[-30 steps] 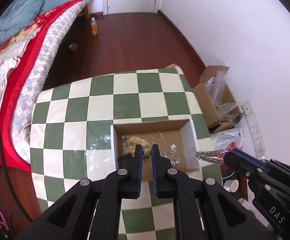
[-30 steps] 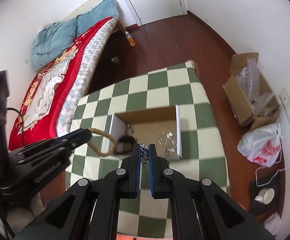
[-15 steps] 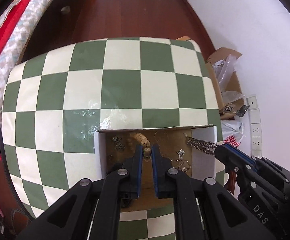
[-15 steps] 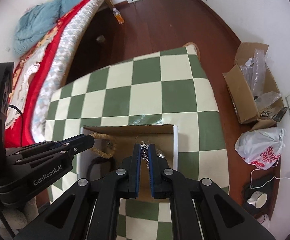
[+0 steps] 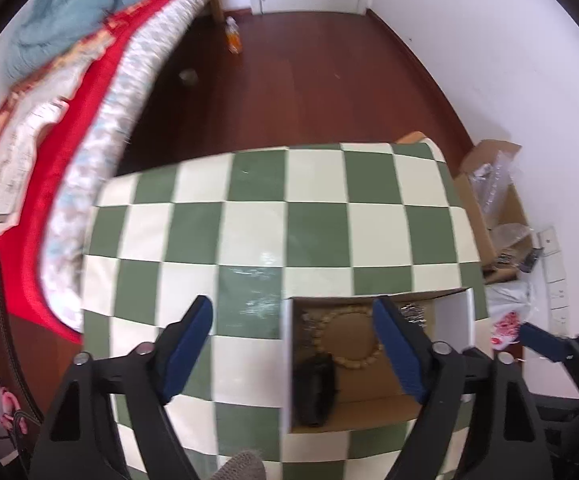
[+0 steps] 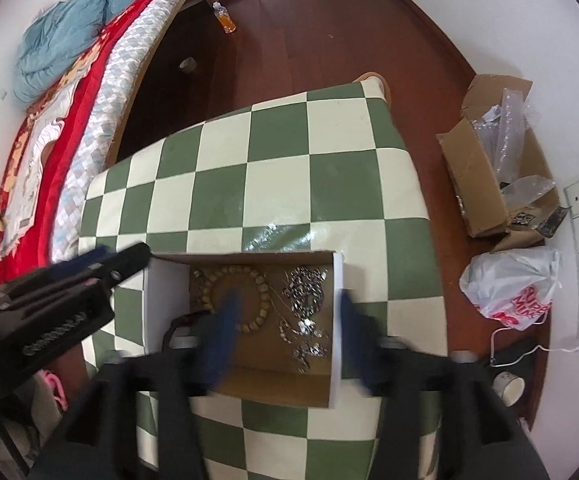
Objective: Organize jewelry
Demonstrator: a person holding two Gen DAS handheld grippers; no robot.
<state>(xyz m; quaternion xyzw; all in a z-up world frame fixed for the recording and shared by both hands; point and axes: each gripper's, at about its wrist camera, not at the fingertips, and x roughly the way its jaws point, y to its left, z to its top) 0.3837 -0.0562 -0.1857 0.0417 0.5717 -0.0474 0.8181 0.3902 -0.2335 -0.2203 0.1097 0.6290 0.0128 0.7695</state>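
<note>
An open cardboard box (image 6: 338,320) sits on the green-and-white checked table (image 6: 273,184). Inside lie a tan bead bracelet (image 6: 263,292), a pile of silver chains (image 6: 303,308) and a dark item (image 5: 315,388). The box (image 5: 455,320) and bracelet (image 5: 355,360) also show in the left wrist view. My left gripper (image 5: 293,344) is open and empty above the box's left wall. My right gripper (image 6: 285,328) is open and empty over the box; its fingers are blurred. The left gripper's body (image 6: 49,304) shows at the left of the right wrist view.
A bed with a red quilt (image 6: 49,128) stands left of the table. An orange bottle (image 6: 225,20) stands on the wood floor. A cardboard carton (image 6: 485,184), a white plastic bag (image 6: 517,292) and a cup (image 6: 509,388) lie on the floor to the right.
Both grippers have opened and let go: the bead bracelet and the silver chain now lie in the box. Both grippers have pulled back and upward.
</note>
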